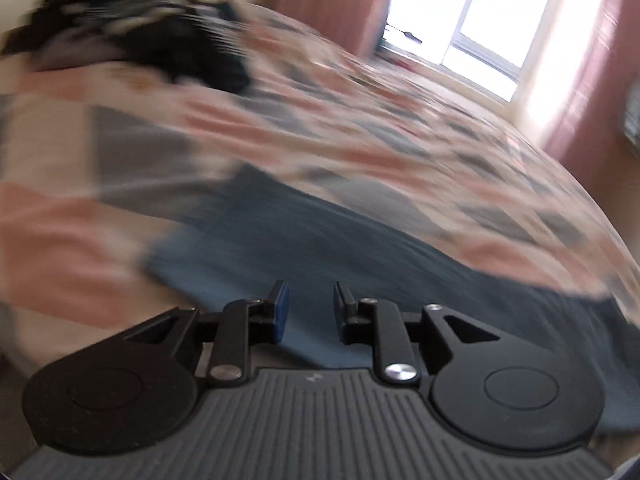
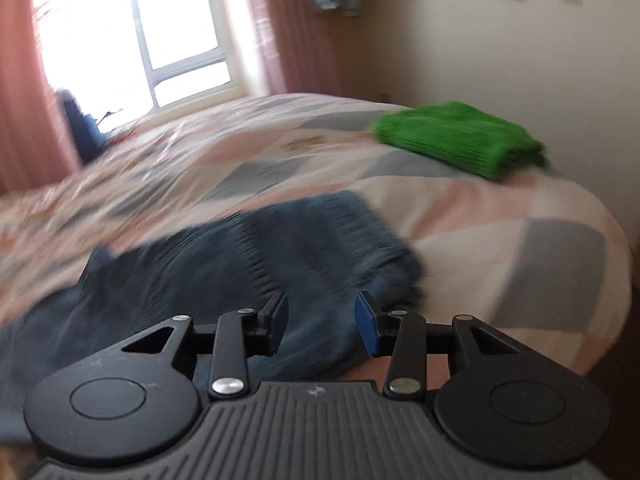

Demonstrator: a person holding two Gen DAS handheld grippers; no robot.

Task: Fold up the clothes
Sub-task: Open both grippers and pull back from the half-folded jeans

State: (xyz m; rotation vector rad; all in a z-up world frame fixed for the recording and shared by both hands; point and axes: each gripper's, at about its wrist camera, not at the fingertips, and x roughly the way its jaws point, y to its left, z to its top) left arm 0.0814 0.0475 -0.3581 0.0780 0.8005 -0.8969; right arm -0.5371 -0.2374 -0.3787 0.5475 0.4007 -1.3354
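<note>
A blue knitted garment [image 1: 320, 240] lies spread on the bed, seen also in the right wrist view [image 2: 280, 248]. My left gripper [image 1: 309, 312] is open and empty, just above the garment's near part. My right gripper [image 2: 322, 320] is open and empty, above the garment's right end. A folded green knit [image 2: 460, 140] lies on the bed's far right. A dark heap of clothes [image 1: 140, 36] sits at the far left of the bed. Both views are blurred by motion.
The bed has a pink, grey and white patchwork cover [image 1: 380, 128]. A bright window [image 2: 132, 32] with pink curtains [image 2: 280, 28] is behind the bed. A cream wall [image 2: 500, 40] runs along the right. The bed's right edge [image 2: 600, 280] drops off.
</note>
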